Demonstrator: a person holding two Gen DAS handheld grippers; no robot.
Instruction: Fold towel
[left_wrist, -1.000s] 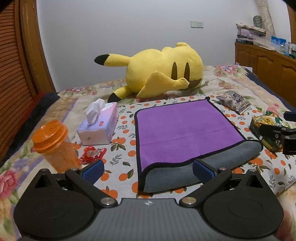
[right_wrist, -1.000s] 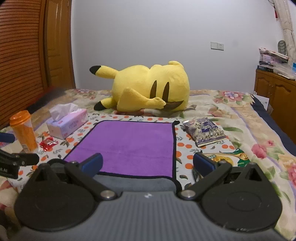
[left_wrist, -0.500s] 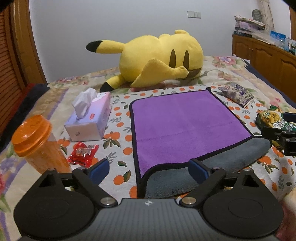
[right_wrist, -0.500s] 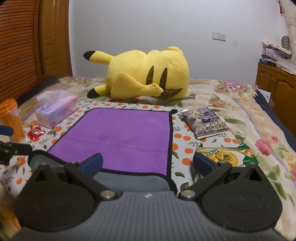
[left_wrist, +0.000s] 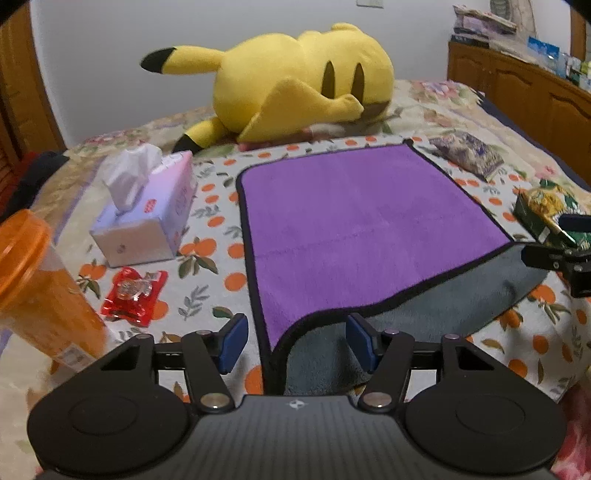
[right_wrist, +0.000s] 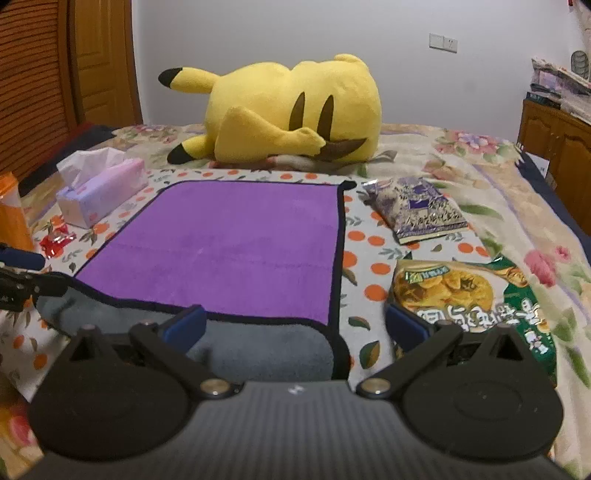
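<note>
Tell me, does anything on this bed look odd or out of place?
Only the towel: its near edge is flipped back, showing the grey underside, so it isn't lying flat. The plush toy lies on its side. Nothing looks spilled or damaged.

We hold both claws low and level, side by side. Our left claw has its blue fingers spread apart; our right claw is spread wider, gripping nothing.

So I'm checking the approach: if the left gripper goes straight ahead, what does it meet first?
Probably the towel: its near left corner lies between the open left gripper fingers, though height above it is unclear.
</note>
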